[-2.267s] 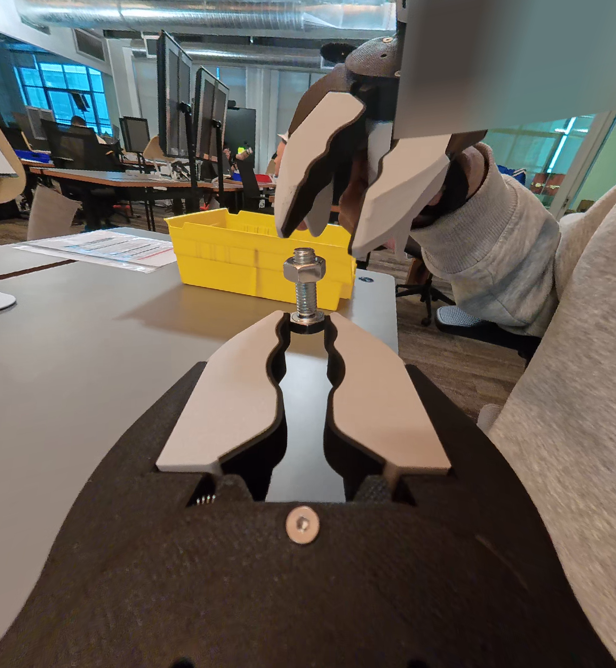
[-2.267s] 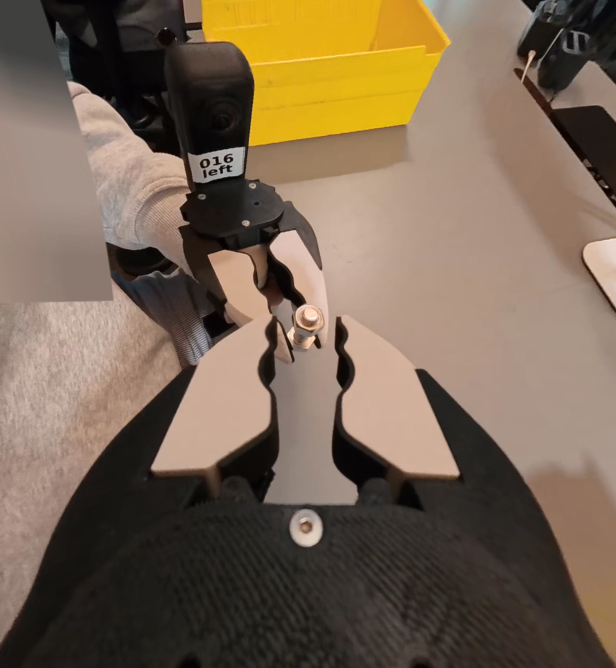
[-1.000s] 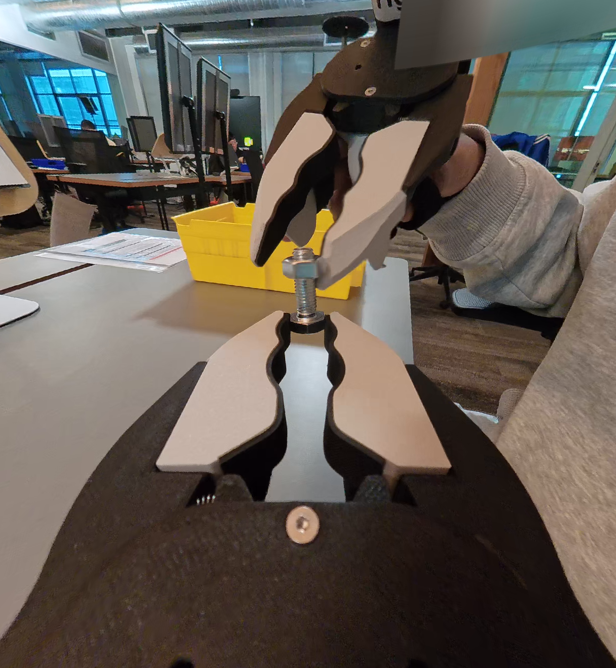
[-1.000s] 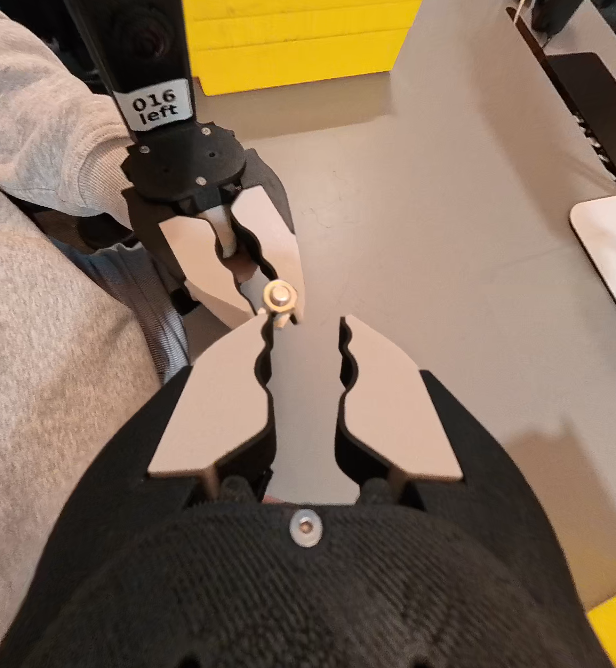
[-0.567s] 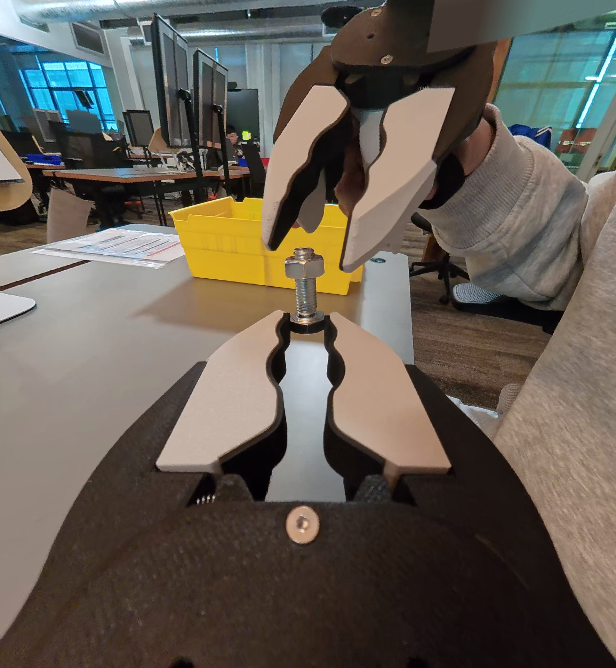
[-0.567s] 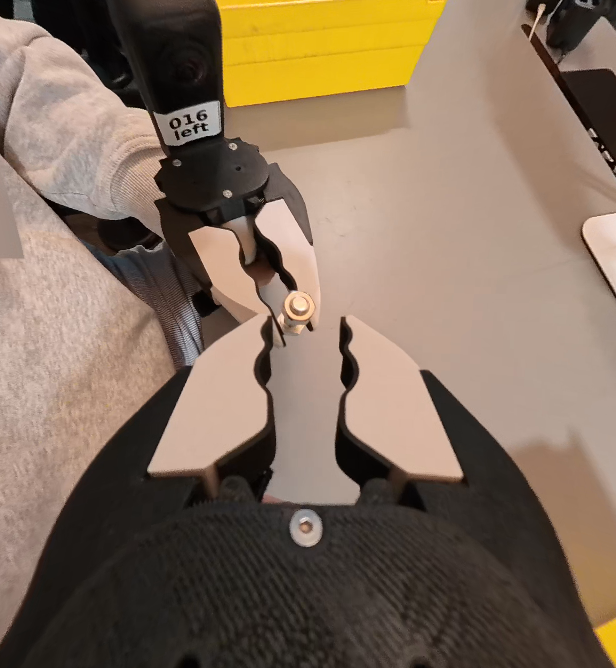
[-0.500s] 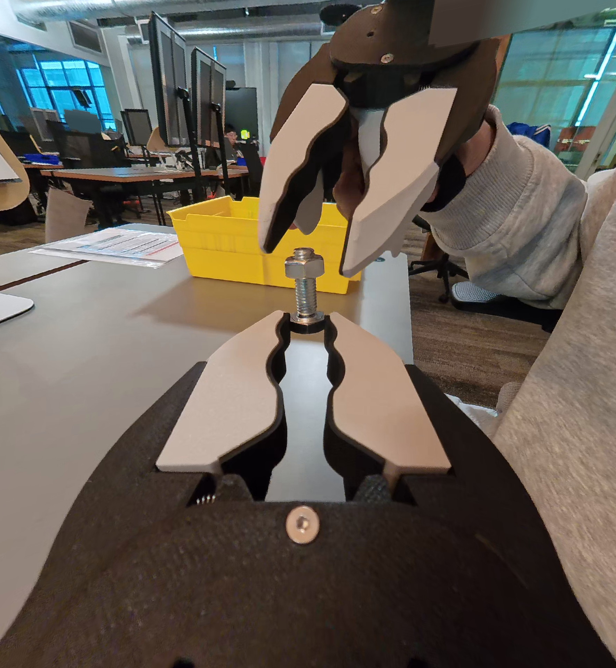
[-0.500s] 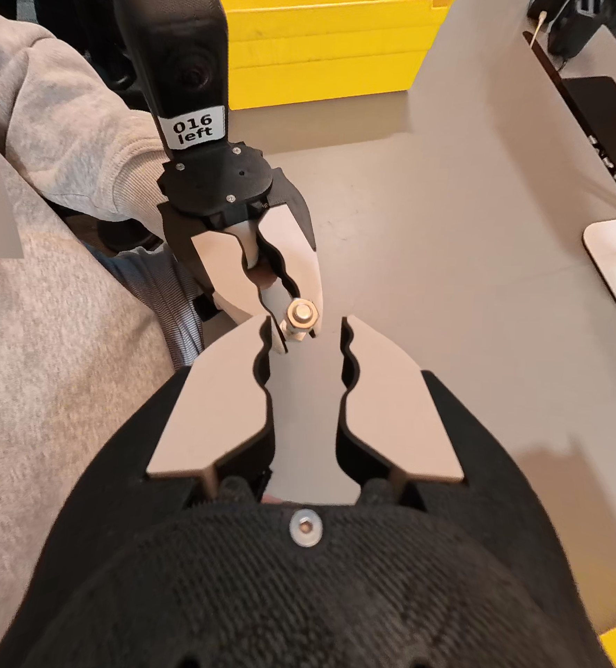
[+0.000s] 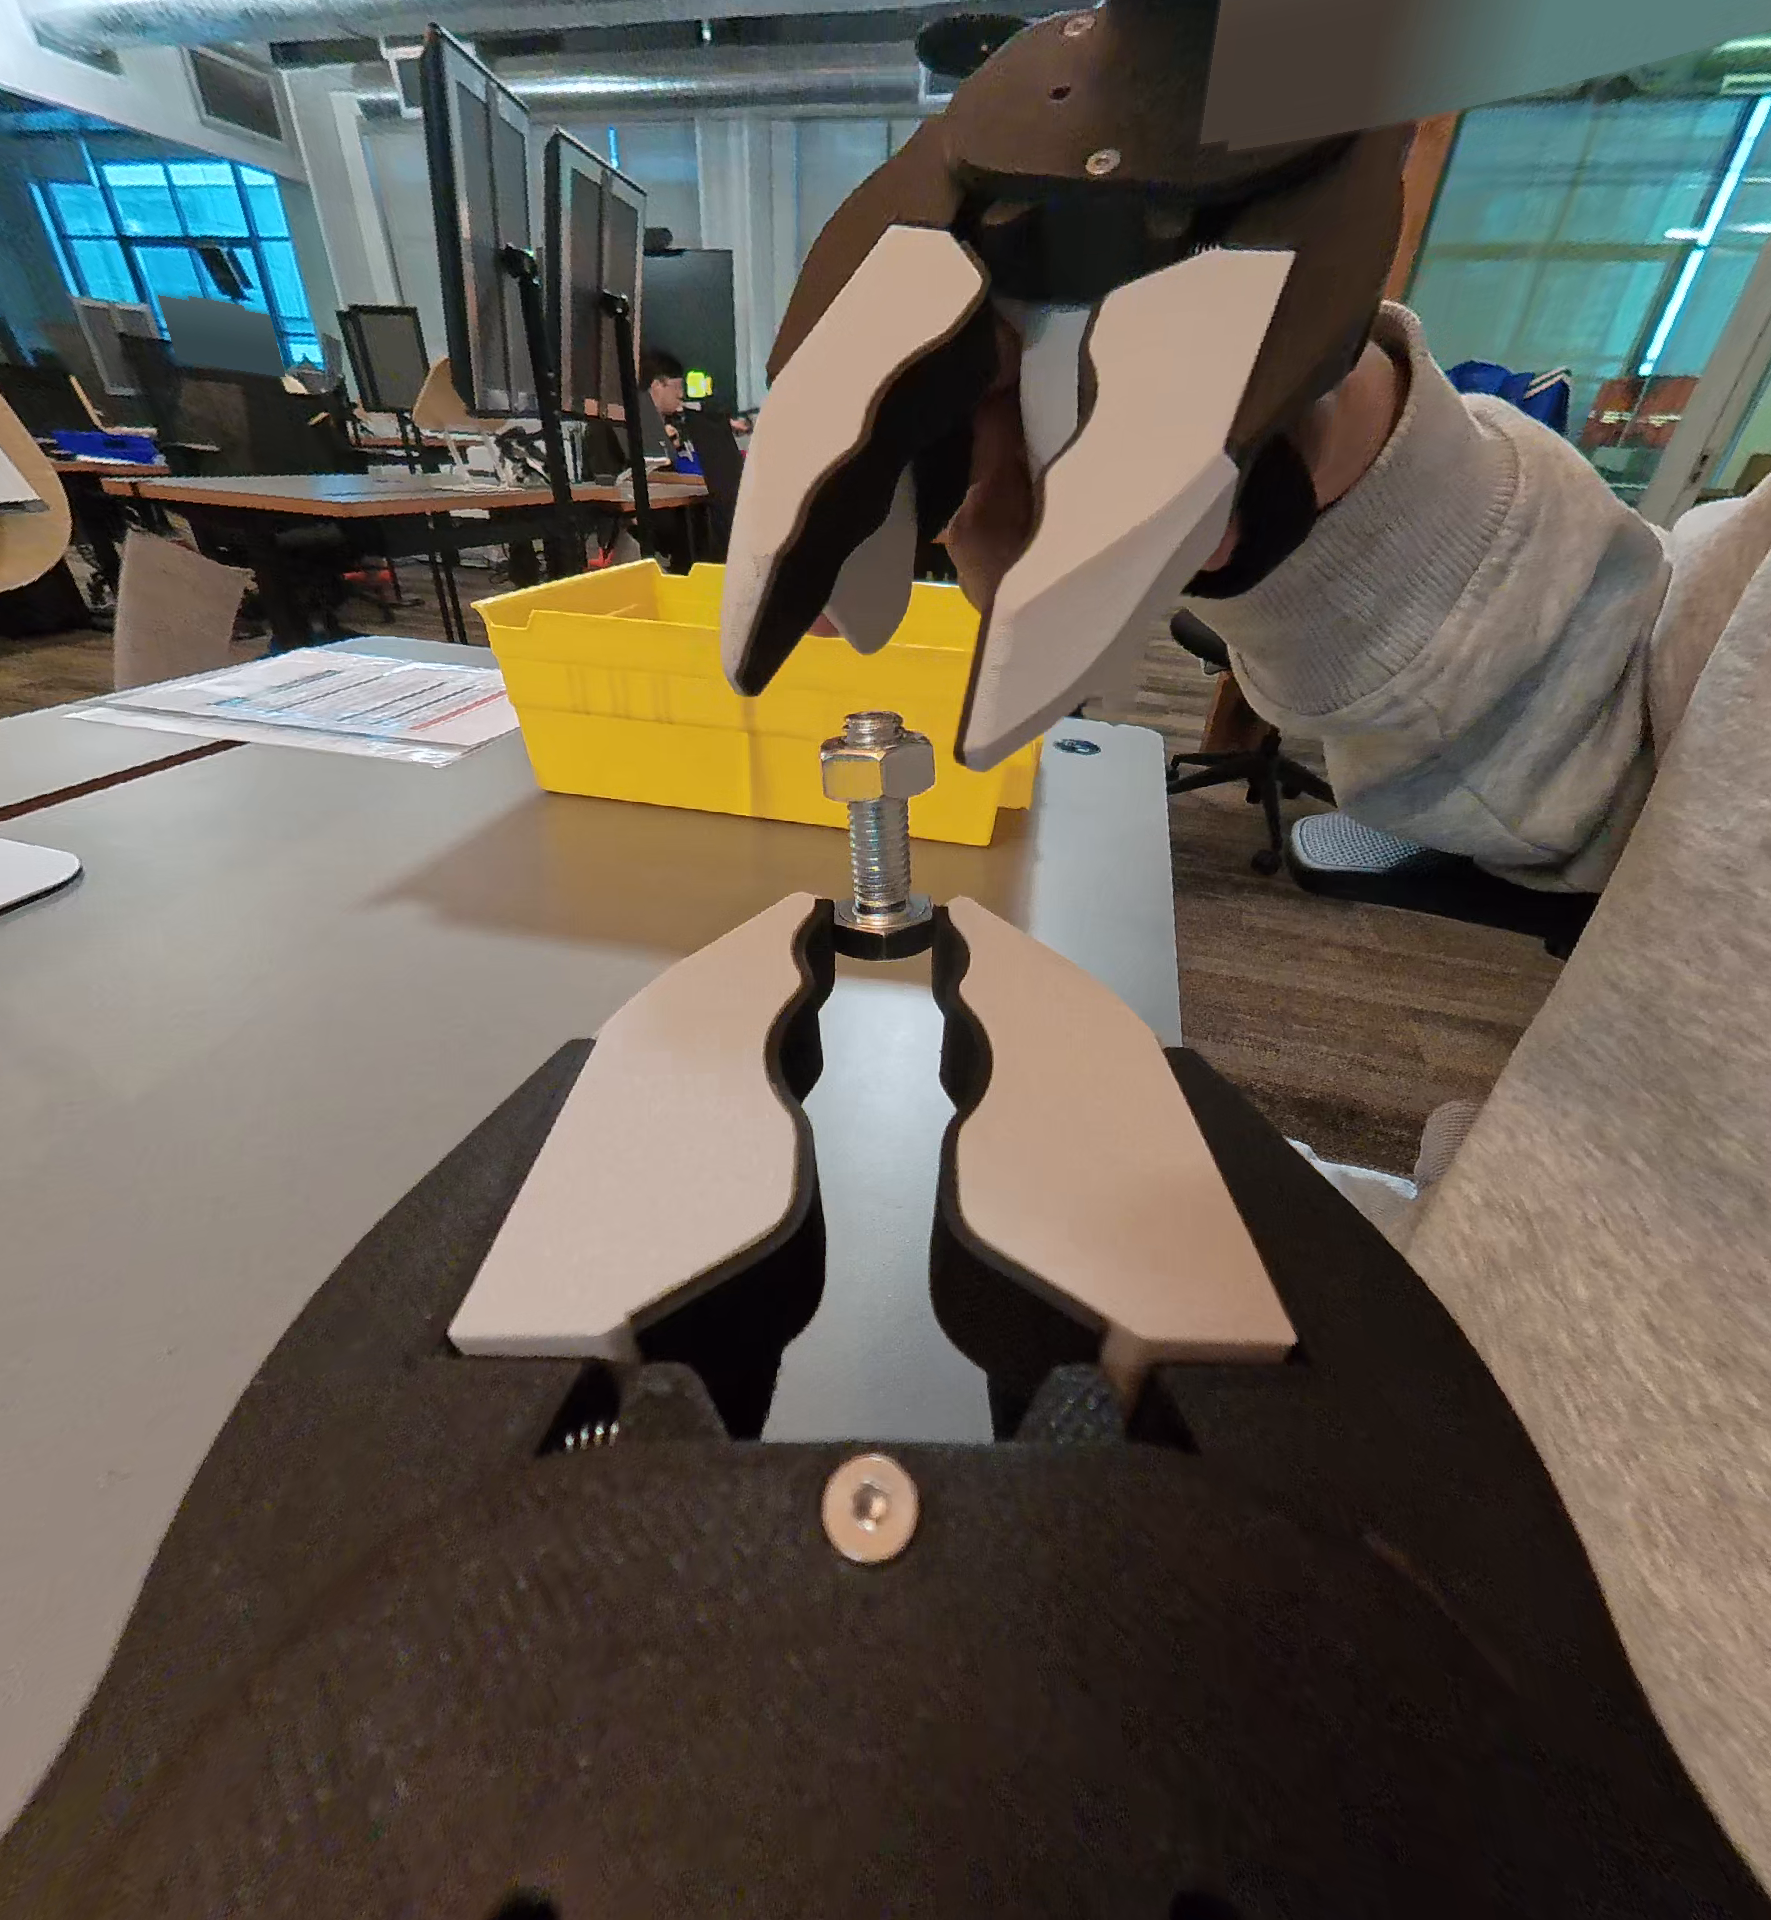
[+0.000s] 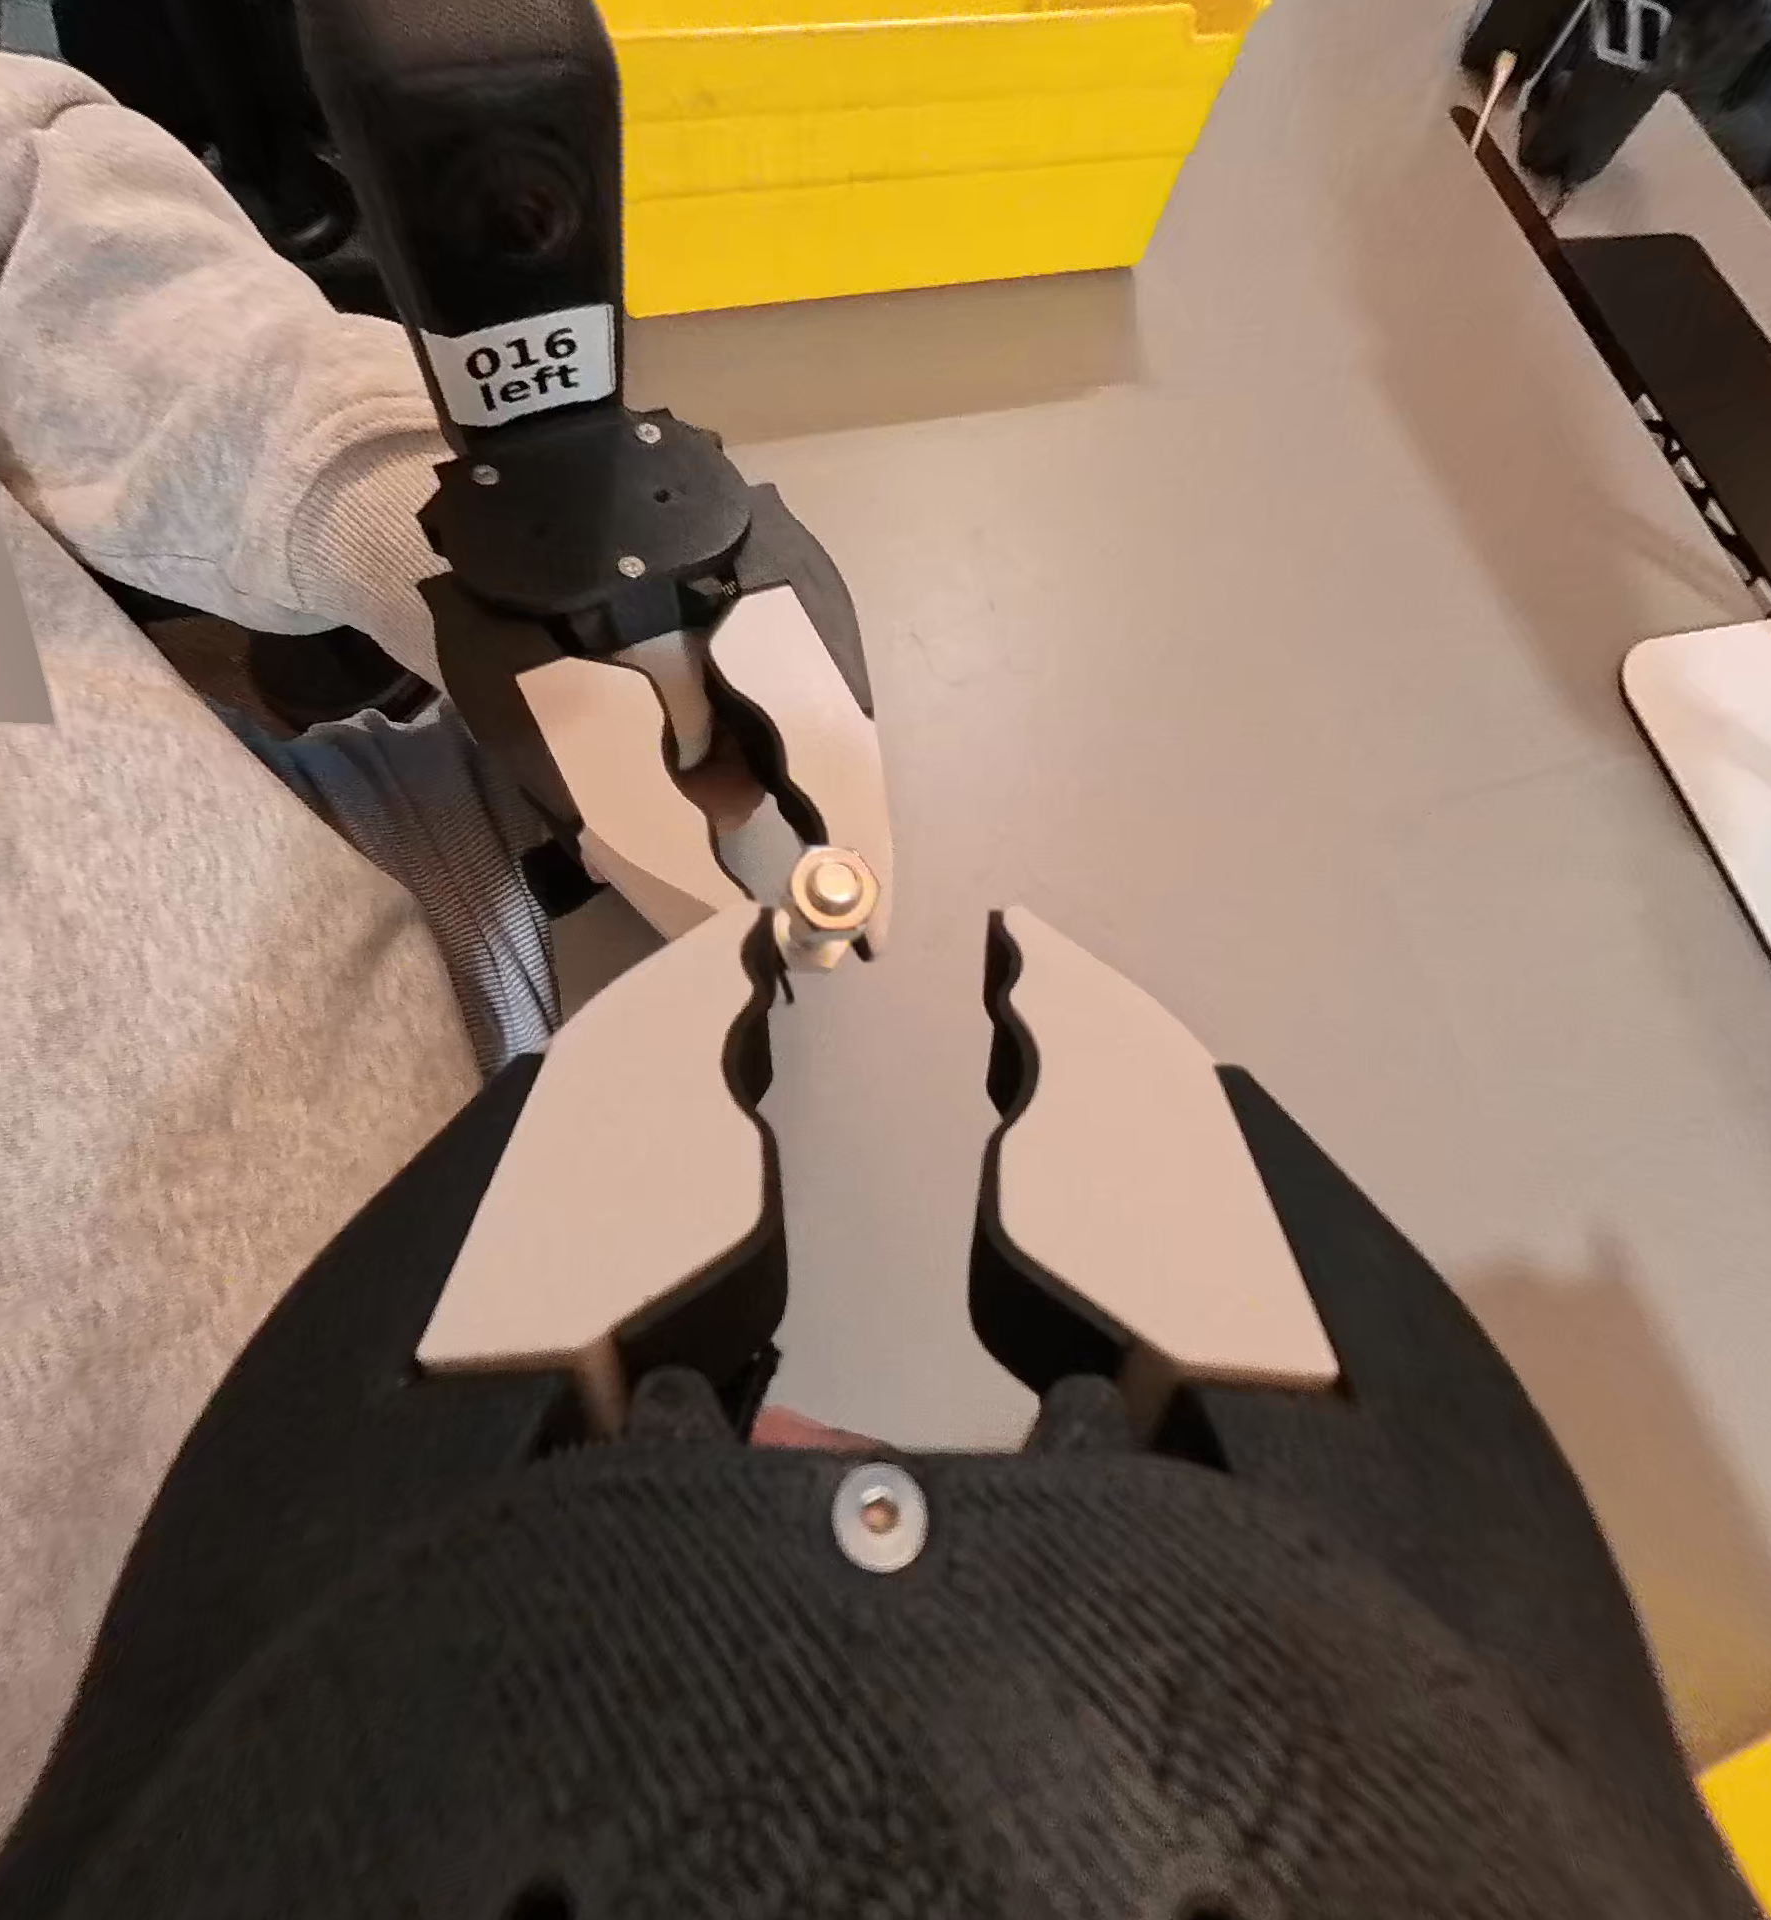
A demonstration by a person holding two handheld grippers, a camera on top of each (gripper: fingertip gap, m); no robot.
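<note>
My left gripper (image 9: 879, 925) is shut on the head of a steel bolt (image 9: 879, 842) and holds it upright, threads up, just above the grey table (image 9: 237, 987). A hex nut (image 9: 877, 769) sits on the bolt's top end. My right gripper (image 9: 870, 712) is open and hangs point-down just above the nut, without touching it. In the right wrist view the nut (image 10: 837, 891) shows from above, just ahead of my right gripper (image 10: 876, 925) and toward its left finger. The left gripper (image 10: 803, 951) reaches in there from the upper left.
A yellow bin (image 9: 652, 717) stands behind the bolt and also shows in the right wrist view (image 10: 912, 156). A white board (image 10: 1754, 790) and a black pad (image 10: 1712, 395) lie to the right. A paper sheet (image 9: 320, 691) lies far left. The table edge runs close by the person's grey sleeve. Both grippers' tips are close together, under 4 cm apart.
The right gripper came down around the nut a second ago, then lifted off, and now hovers open just above it. The left gripper and bolt have stayed put.
</note>
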